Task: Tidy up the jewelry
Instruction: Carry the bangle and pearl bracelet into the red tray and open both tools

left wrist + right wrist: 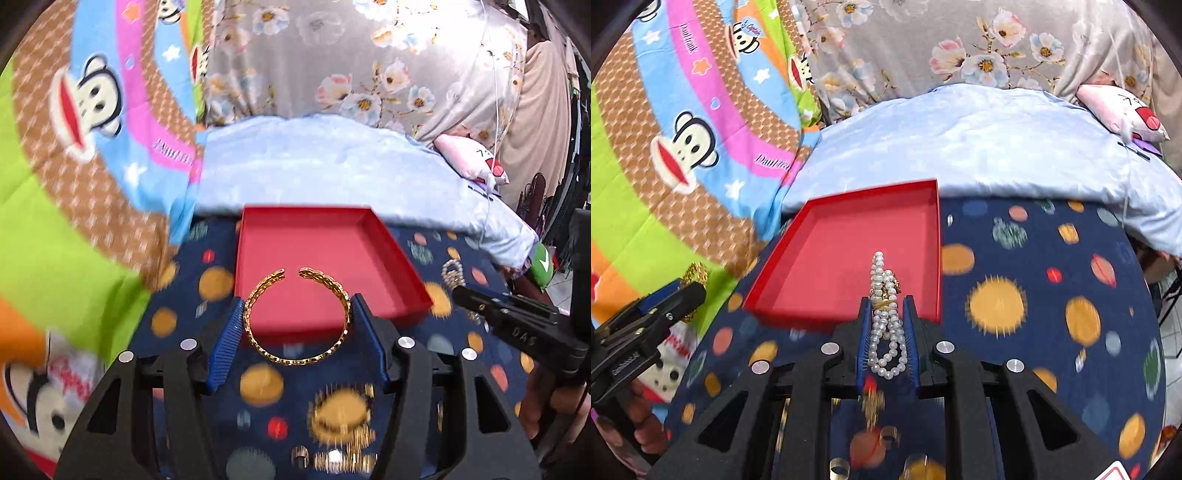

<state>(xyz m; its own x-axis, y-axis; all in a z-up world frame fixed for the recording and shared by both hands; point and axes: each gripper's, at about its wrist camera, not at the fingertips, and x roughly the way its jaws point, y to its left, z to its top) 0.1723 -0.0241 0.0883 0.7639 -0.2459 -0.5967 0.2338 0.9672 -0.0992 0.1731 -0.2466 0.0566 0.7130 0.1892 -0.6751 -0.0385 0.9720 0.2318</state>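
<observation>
My left hand-held gripper (297, 310) clamped on an open gold chain-link bangle (295, 317) above the empty red tray's (391, 236) near edge, my right hand-held gripper (886, 301) clamped on bunched white pearl strands (886, 332) over the planet-print surface (1034, 258)

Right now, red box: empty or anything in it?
Empty: the box floor shows bare red in both views; the bangle and pearls are in the tongs.
</observation>
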